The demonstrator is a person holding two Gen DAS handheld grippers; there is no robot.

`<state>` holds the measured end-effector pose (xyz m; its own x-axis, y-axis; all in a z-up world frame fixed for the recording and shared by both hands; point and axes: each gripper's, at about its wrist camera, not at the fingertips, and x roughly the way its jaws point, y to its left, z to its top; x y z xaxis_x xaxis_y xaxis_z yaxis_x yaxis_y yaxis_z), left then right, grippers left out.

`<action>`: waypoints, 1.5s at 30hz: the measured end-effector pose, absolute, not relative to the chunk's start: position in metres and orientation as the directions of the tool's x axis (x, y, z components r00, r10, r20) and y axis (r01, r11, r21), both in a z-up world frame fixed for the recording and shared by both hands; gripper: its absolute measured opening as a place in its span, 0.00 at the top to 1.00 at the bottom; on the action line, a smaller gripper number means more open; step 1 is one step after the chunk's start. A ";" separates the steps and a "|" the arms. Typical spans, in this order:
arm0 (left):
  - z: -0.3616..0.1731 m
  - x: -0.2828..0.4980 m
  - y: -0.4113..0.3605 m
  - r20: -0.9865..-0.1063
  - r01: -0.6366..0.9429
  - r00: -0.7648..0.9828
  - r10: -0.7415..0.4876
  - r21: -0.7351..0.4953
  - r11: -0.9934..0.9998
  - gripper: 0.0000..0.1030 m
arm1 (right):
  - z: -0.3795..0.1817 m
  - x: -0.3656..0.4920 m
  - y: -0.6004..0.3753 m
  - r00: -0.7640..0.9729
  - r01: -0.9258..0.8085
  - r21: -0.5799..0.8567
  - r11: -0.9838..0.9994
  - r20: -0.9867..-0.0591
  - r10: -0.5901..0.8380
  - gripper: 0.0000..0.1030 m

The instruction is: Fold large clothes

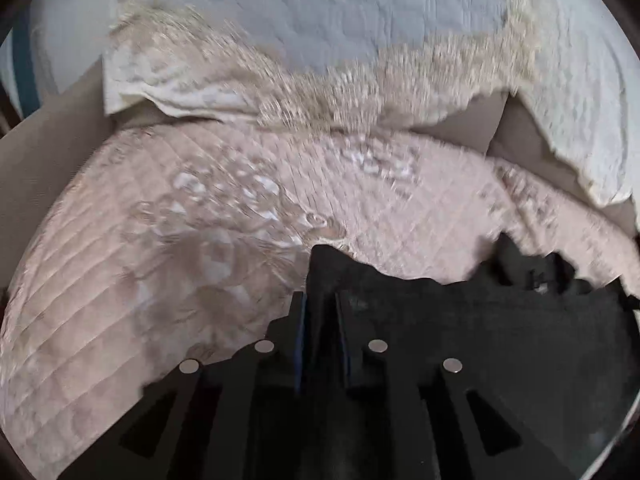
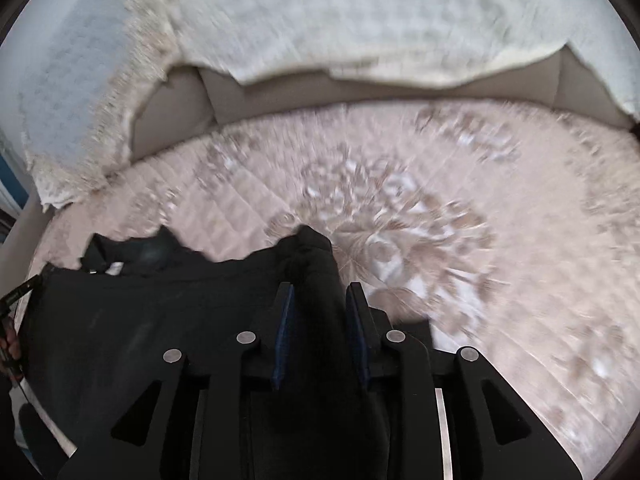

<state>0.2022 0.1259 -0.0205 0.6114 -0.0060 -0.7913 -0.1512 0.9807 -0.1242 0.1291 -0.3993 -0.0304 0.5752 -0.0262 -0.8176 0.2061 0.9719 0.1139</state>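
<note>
A large black garment (image 1: 480, 320) hangs between my two grippers above a pink quilted cover (image 1: 160, 240). My left gripper (image 1: 320, 300) is shut on one bunched corner of the black cloth, which rises between its fingers. In the right wrist view my right gripper (image 2: 320, 292) is shut on the other bunched corner of the garment (image 2: 140, 312), with black cloth filling the gap between its blue pads. The garment stretches to the left of it. Both views are blurred by motion.
The pink quilted cover (image 2: 480, 220) lies on a sofa seat. A white fringed throw (image 1: 320, 20) drapes over the beige backrest (image 2: 280, 92) behind it. The throw (image 2: 360, 12) fills the top of the right wrist view.
</note>
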 end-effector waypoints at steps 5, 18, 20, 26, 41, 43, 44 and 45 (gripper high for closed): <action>0.019 0.133 0.118 -0.717 -0.119 0.696 -0.046 -0.178 0.977 0.84 | -0.007 0.066 -0.359 0.604 0.181 0.082 0.980 -0.796 -0.045 0.69; -0.031 0.092 0.088 -0.790 -0.094 0.610 -0.066 -0.155 0.983 0.83 | -0.051 0.053 -0.365 0.480 0.313 0.008 0.950 -0.864 -0.151 0.75; -0.018 0.084 0.077 -0.782 -0.081 0.620 -0.060 -0.140 0.987 0.83 | -0.029 0.042 -0.342 0.543 0.275 0.026 0.961 -0.829 -0.132 0.74; 0.008 0.052 0.011 -0.717 0.110 0.658 -0.230 -0.210 0.971 0.70 | -0.003 0.021 -0.245 0.621 0.077 0.109 0.991 -0.783 0.038 0.73; -0.021 0.068 -0.023 -0.752 0.107 0.638 -0.166 -0.126 0.986 0.66 | -0.022 0.036 -0.255 0.602 0.144 0.006 0.990 -0.794 -0.083 0.70; -0.032 0.076 -0.011 -0.773 0.054 0.619 -0.138 -0.133 0.990 0.66 | -0.036 0.044 -0.282 0.550 0.228 -0.002 0.974 -0.825 -0.131 0.70; -0.038 0.078 -0.005 -0.781 0.045 0.606 -0.153 -0.159 0.986 0.66 | -0.041 0.045 -0.293 0.539 0.242 0.030 0.970 -0.835 -0.108 0.71; -0.038 0.077 -0.004 -0.780 0.048 0.605 -0.163 -0.169 0.984 0.66 | -0.039 0.046 -0.296 0.546 0.238 0.052 0.970 -0.833 -0.090 0.71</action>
